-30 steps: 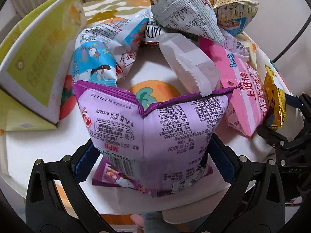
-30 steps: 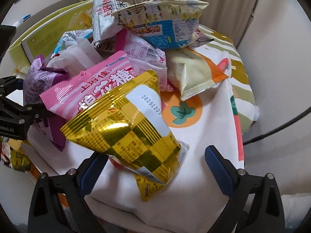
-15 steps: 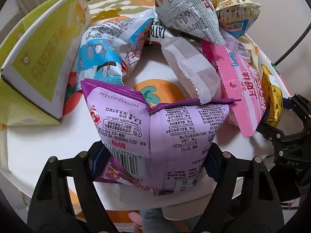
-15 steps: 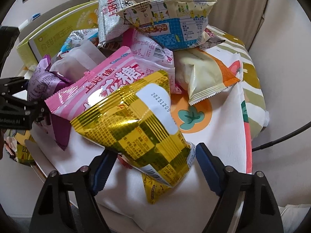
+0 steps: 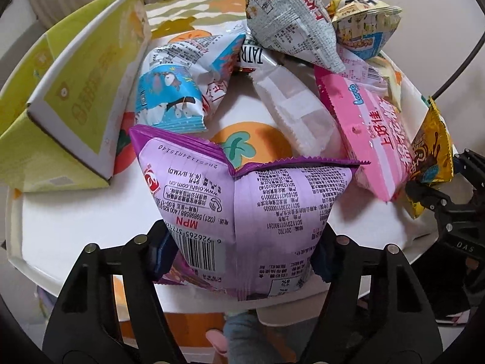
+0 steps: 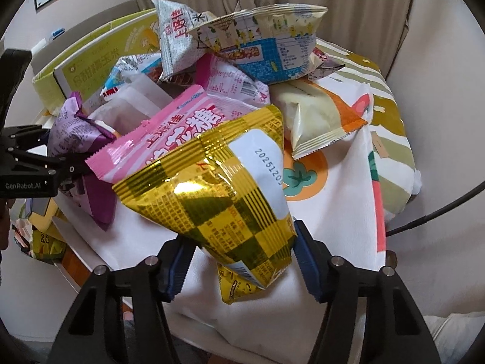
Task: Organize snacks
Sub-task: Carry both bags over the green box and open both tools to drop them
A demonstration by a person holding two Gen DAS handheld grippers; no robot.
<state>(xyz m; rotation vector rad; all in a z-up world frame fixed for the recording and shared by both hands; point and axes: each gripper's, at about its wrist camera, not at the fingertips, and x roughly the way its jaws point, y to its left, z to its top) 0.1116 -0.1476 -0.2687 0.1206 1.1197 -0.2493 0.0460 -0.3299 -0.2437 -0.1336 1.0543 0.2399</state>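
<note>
Snack bags are heaped on a white cloth with orange fruit prints (image 5: 91, 212). The puffy purple foil bag (image 5: 242, 212) is now squeezed tight between the left gripper (image 5: 242, 254) fingers, which were wider before. The shiny gold checked bag (image 6: 224, 200) is now pinched by the right gripper (image 6: 239, 261), closed in from before. A yellow-green cardboard box (image 5: 75, 91) is seen open; its inside is hidden.

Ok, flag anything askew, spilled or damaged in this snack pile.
Nothing is spilled or torn. The snacks are heaped haphazardly, though: the grey bag and the blue-and-cream bag perch tilted on top, and the yellow-green box lies tipped against the pile.
</note>
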